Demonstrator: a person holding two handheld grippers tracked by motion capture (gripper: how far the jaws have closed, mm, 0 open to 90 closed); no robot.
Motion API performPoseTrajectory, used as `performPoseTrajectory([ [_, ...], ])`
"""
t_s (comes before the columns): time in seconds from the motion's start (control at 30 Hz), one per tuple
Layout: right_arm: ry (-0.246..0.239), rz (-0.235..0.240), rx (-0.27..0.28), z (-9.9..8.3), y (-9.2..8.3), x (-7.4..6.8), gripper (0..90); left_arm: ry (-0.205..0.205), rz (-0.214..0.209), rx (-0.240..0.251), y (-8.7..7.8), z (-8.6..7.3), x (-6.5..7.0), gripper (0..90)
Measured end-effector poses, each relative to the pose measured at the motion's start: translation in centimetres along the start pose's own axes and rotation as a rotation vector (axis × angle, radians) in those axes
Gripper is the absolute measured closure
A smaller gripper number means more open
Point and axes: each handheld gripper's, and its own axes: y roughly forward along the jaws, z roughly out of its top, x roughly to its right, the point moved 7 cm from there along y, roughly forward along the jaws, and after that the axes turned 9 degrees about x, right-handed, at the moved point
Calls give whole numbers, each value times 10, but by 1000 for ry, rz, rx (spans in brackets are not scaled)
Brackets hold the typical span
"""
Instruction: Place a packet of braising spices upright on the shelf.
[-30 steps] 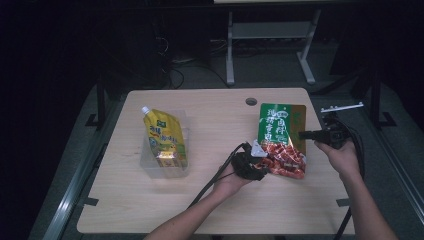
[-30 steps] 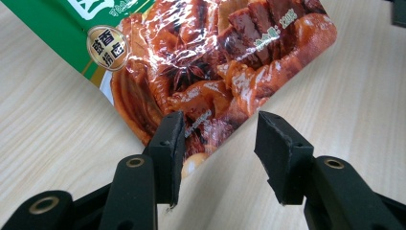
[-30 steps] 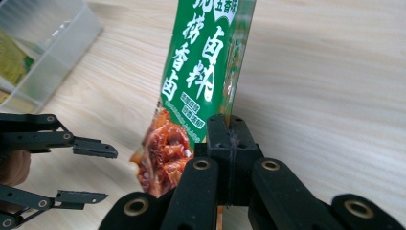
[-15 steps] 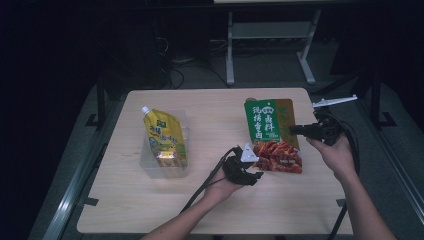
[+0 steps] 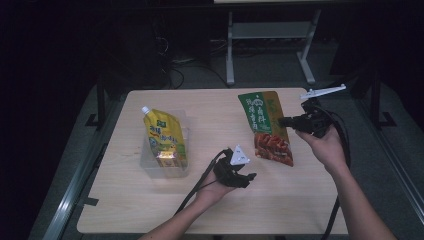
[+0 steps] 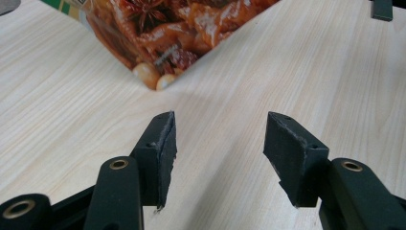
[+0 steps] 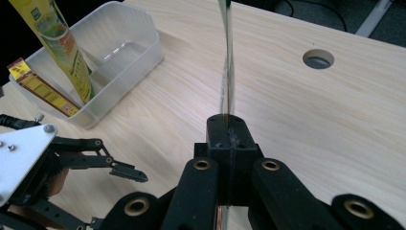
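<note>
High view: right claw (image 5: 282, 121) is clenched on the right edge of the green-and-red snack bag (image 5: 265, 127), holding it lifted and tilted over the right half of the bench (image 5: 210, 215); bag's lower red end sits low near the bench top, can't tell if it touches; right gripper view confirms it, jaws pressed flat together with the thin bag edge (image 7: 226, 62) running up out of them; left claw (image 5: 247, 179) sits near bench centre, just below-left of the bag's bottom corner, apart from it; its jaws have just been opening, now released with nothing between them; left gripper view shows both pads (image 6: 165, 153) spread over bare wood, the bag's printed corner (image 6: 158, 43) ahead of them and clear of the tips; clear plastic tub (image 5: 150, 167) is on the left half of the bench, well apart from the bag; yellow spouted pouch (image 5: 164, 137) stands leaning inside it, cap up; right gripper view also shows the tub (image 7: 139, 48) with the pouch (image 7: 57, 43) in it and the left claw (image 7: 129, 173) at lower left; round cable hole (image 7: 318, 58) in the bench beyond the bag.
</note>
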Motion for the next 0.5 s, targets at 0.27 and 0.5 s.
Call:
performPoseTrajectory([
  [0.27,-18,-6,10,8,5,-4,900,0,-3,5,-3,0,1,437],
  [0.5,-23,-5,22,14,4,-9,900,-1,0,5,-6,-3,0,427],
])
